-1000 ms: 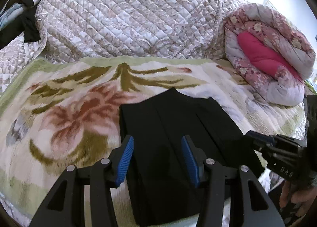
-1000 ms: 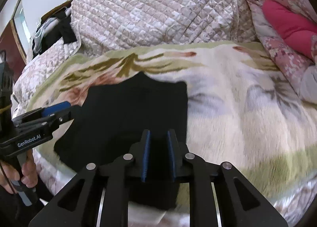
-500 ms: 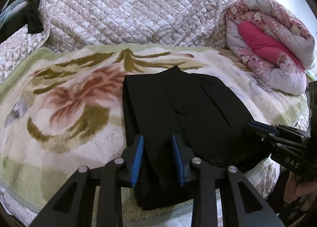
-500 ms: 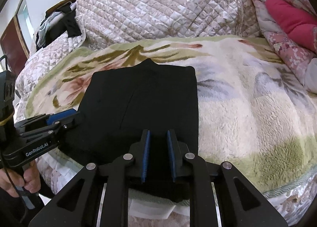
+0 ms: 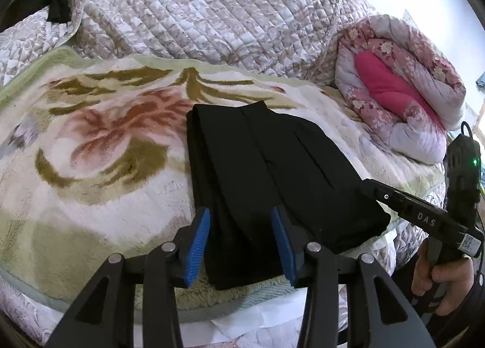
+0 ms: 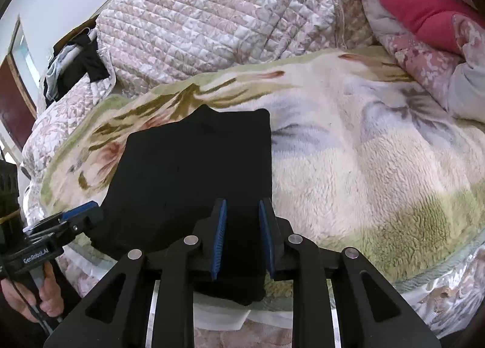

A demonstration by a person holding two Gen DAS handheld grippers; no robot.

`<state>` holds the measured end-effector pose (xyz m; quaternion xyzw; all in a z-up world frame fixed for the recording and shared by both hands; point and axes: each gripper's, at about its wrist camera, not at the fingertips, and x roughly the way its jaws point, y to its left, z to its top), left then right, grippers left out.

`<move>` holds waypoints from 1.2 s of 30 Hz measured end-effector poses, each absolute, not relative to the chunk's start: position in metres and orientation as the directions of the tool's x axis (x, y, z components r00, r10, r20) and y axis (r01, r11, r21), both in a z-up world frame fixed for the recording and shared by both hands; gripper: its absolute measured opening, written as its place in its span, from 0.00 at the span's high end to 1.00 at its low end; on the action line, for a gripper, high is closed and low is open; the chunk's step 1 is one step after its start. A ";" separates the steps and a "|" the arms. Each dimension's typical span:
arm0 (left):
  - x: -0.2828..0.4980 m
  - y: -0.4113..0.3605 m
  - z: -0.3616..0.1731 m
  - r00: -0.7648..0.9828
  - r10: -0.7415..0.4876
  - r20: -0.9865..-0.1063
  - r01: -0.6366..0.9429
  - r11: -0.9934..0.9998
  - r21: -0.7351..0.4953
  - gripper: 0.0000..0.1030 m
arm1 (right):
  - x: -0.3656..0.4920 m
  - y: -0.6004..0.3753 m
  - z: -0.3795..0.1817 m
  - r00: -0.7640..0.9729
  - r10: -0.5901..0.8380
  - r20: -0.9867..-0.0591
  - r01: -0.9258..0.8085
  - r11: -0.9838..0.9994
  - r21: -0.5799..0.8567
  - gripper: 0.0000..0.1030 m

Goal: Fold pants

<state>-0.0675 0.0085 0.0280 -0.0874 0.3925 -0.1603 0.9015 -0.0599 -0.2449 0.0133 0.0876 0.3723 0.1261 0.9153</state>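
Compared with a second earlier, the black pants (image 5: 272,184) had gone from a bundle with its near end lifted toward the cameras to a flat, compact rectangle lying on the floral blanket (image 5: 91,166) of the bed, near its front edge. Half a second earlier the left claw (image 5: 242,244) had been narrower around the near hem; now its jaws were opening, the blue pads standing clear on either side of the cloth without pressing it. The right claw (image 6: 241,235) was also opening, a narrow gap between its pads with the near right corner of the pants below them, apparently not pinched. That suggests the fold was laid down and being released, so the task looked close to done. Both claws pointed forward and downward over the bed's front edge, the left lower than before, each held by a hand (image 5: 439,281) gripping its handle beside the mattress.
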 end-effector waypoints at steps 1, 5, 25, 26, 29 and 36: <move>-0.067 0.009 0.029 0.641 -0.364 -0.676 0.222 0.931 -0.291 0.55 | -0.060 -0.246 0.012 0.691 0.297 -0.659 -0.163 0.952 0.258 0.77; -0.055 0.004 0.025 0.622 -0.372 -0.689 0.221 0.927 -0.302 0.48 | -0.057 -0.249 0.010 0.689 0.292 -0.664 -0.148 0.953 0.266 0.77; -0.036 0.004 0.033 0.658 -0.263 -0.706 0.189 0.965 -0.183 0.94 | -0.060 -0.254 0.019 0.722 0.286 -0.631 -0.133 0.951 0.280 0.77; -0.035 0.005 0.030 0.656 -0.263 -0.707 0.189 0.965 -0.183 0.94 | -0.060 -0.254 0.018 0.719 0.287 -0.633 -0.132 0.951 0.280 0.77; -0.036 0.005 0.030 0.658 -0.269 -0.703 0.195 0.963 -0.186 0.94 | -0.060 -0.252 0.016 0.706 0.292 -0.644 -0.136 0.950 0.282 0.77; -0.033 0.009 0.034 0.659 -0.261 -0.706 0.178 0.965 -0.191 0.93 | -0.069 -0.250 0.027 0.743 0.325 -0.585 -0.180 0.939 0.292 0.77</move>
